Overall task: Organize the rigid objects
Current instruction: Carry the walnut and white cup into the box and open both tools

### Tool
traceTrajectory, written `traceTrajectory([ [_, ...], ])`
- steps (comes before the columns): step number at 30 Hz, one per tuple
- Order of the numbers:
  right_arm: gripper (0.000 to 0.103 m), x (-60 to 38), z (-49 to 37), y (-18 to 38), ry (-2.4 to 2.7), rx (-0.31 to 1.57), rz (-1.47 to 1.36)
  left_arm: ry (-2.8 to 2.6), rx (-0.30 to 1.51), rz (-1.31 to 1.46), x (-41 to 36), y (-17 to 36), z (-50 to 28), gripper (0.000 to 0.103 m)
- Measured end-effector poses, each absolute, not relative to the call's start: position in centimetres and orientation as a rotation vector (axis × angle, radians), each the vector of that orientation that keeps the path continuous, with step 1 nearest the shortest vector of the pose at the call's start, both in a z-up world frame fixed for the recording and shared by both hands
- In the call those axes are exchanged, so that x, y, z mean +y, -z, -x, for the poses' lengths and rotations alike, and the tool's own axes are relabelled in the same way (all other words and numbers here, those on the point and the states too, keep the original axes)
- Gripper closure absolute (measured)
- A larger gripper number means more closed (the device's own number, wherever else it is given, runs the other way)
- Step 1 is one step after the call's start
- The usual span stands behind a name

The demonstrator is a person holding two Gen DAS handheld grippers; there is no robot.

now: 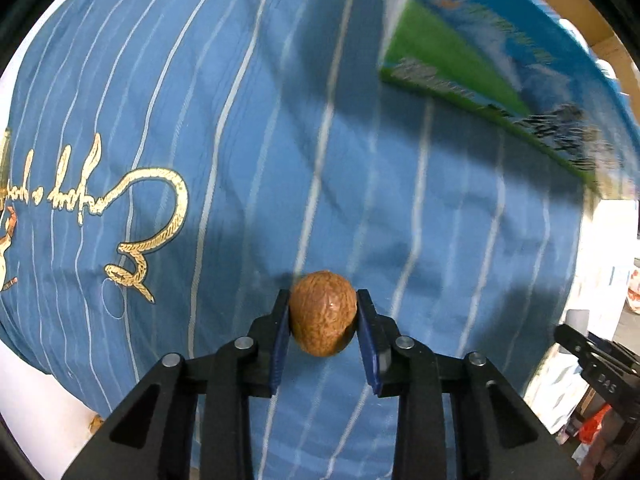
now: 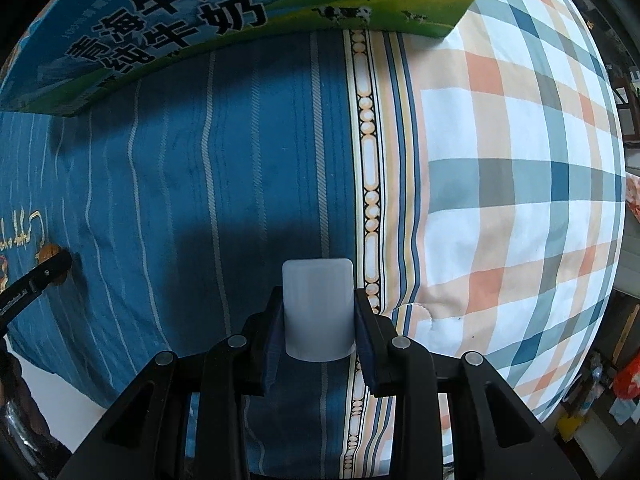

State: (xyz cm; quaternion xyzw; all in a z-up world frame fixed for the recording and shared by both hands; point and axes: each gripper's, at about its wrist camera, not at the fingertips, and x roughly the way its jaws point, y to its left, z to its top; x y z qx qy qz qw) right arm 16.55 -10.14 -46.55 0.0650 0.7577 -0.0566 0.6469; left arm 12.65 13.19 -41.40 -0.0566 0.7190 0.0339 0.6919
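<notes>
Both tools carry their loads above a bed. The left gripper (image 1: pixel 322 316) pinches a brown, egg-shaped nut (image 1: pixel 322 314) between its blue pads (image 1: pixel 370 340), contact falling on the nut's widest part; the right gripper (image 2: pixel 319 316) is pressed onto a translucent white cylindrical cup (image 2: pixel 318 308), held by its side walls. The likely destination is the printed milk carton box (image 2: pixel 160 28), standing on the bedding at the far side of both views; its opening is not visible, so this is a judgement only. To place well, each load should be carried level over the box before the jaws are released, the nut especially, since its smooth, hard, rounded shell would probably roll on the soft cover. The cup appears rigid and matte, with a flat end, and should stand if set down upright. Beneath lies a blue striped sheet (image 1: pixel 240 120) with gold embroidered script, finely woven; beside it, a plaid quilt (image 2: pixel 520 160) in orange, grey and white, puffed and soft.
</notes>
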Motion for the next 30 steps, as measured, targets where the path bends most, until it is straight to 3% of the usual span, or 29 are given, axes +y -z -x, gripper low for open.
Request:
traceTrajectory([
  [17,0.069,-9.3,-16.8,35.9,-0.007,1.581,-0.191,0.189,1.412,0.081,4.9,28.2,-12.6,0.075],
  [30,0.069,-12.2,-23.1,26.1,-0.050,1.387,-0.266,0.316,1.288,0.085,-1.0,21.9,-20.8,0.075],
])
